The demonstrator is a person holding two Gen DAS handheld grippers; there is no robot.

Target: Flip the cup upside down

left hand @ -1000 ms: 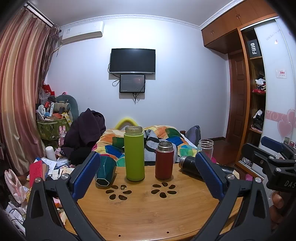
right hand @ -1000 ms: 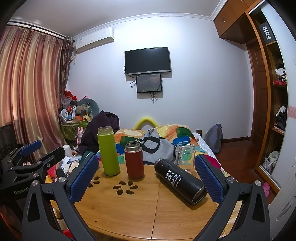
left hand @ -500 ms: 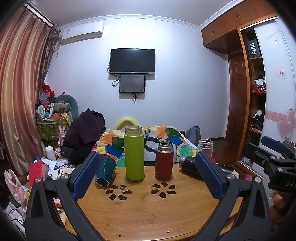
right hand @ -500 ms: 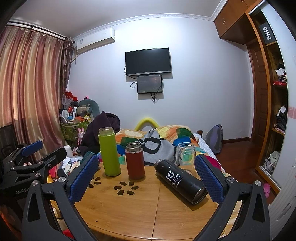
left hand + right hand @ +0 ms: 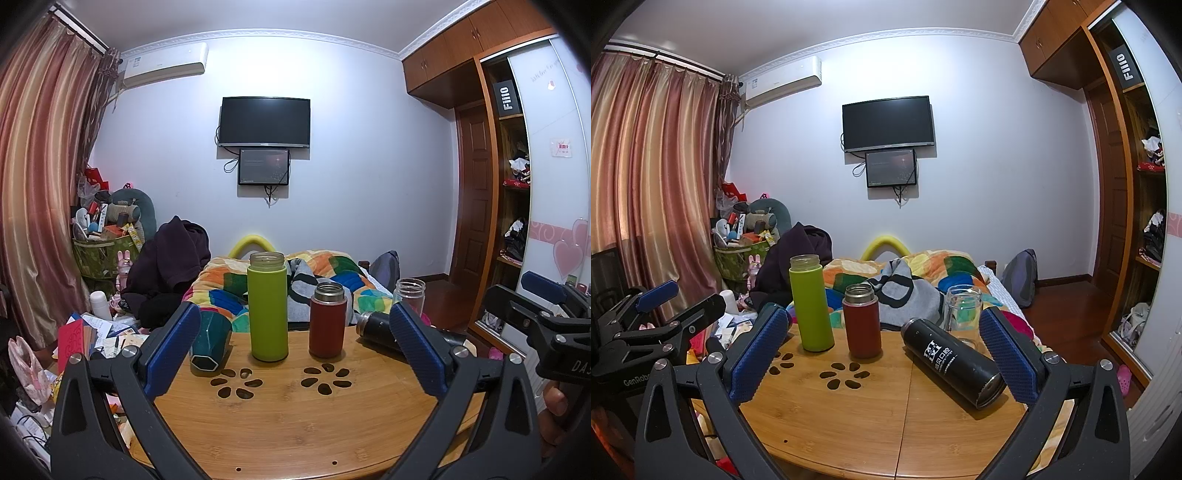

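On a round wooden table (image 5: 295, 417) stand a tall green cup (image 5: 268, 314), a red cup (image 5: 327, 322) and a clear glass jar (image 5: 409, 295), all upright with open tops. A dark teal faceted cup (image 5: 210, 343) lies on its side at the left. A black cup (image 5: 951, 360) lies on its side at the right. My left gripper (image 5: 295, 350) is open and empty, held back from the cups. My right gripper (image 5: 882, 354) is open and empty, with the black cup next to its right finger.
A bed with a colourful quilt (image 5: 295, 280) lies behind the table. Clutter and papers (image 5: 92, 332) pile up at the left by the curtain. A wardrobe (image 5: 517, 206) stands at the right. Each gripper shows at the edge of the other's view.
The right wrist view has shifted very slightly. The cups have not moved and both grippers stay open.
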